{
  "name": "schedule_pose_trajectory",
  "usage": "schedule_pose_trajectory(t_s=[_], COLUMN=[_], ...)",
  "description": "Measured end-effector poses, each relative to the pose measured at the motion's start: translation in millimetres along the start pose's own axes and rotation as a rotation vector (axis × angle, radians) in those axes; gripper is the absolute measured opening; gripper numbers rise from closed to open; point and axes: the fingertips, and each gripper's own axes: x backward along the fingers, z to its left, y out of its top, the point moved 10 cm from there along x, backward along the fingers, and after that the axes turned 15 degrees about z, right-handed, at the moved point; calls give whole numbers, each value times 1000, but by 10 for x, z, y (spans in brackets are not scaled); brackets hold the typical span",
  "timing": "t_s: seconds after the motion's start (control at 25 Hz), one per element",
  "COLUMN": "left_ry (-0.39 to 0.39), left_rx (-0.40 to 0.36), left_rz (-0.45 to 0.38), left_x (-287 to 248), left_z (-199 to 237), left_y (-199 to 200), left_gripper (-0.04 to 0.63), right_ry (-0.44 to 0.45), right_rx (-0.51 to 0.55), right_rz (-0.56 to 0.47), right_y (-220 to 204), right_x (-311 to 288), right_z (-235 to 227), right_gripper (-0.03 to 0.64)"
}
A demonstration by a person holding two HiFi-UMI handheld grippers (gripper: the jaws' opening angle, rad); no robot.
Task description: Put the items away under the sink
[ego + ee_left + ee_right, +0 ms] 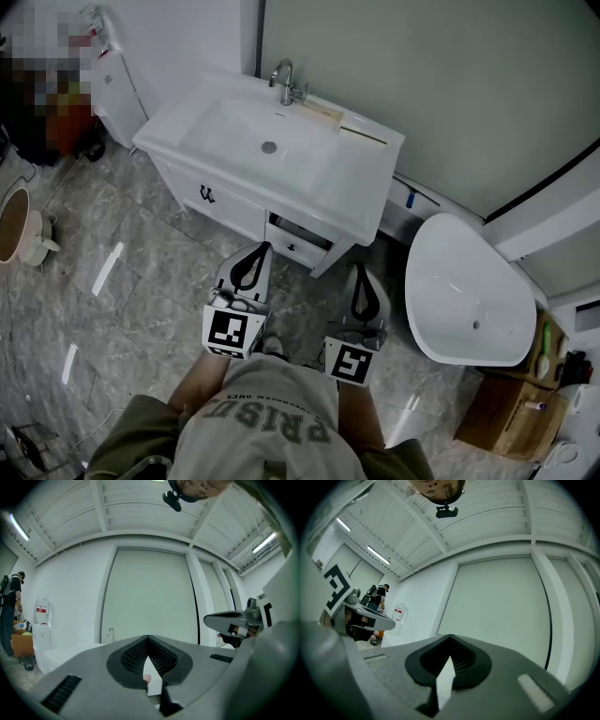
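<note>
A white vanity with a sink basin (pixel 269 147) and a chrome faucet (pixel 284 82) stands against the wall. A flat tan item (pixel 322 113) and a thin stick (pixel 364 135) lie on its counter right of the faucet. The cabinet below has a door (pixel 298 241) standing ajar with a dark gap behind it. My left gripper (pixel 257 249) and right gripper (pixel 360 272) hover side by side in front of that cabinet, both shut and empty. In the left gripper view the closed jaws (pixel 148 638) point level at the wall above the faucet (pixel 111 633). The right gripper (pixel 450 645) is likewise closed on nothing.
A white toilet bowl (pixel 469 292) sits right of the vanity, with a cardboard box (pixel 511 414) beyond it. A tall white unit (pixel 118 90) stands at the vanity's left. A round fan (pixel 16 225) lies on the tiled floor at far left. A person (pixel 9 616) stands off to the left.
</note>
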Motion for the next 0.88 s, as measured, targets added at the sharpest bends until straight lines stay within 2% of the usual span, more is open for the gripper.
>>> schedule_pose_trajectory(t_s=[0.32, 0.88], left_ry=[-1, 13], left_rx=[9, 29], left_rz=[25, -8], left_x=[17, 75], left_z=[-10, -36], left_y=[-55, -29], left_gripper=[9, 9], right_ry=[22, 33], right_rx=[-30, -11], right_rz=[-9, -8], right_y=[28, 39], right_x=[-11, 26], right_z=[41, 90], right_gripper=[-2, -2])
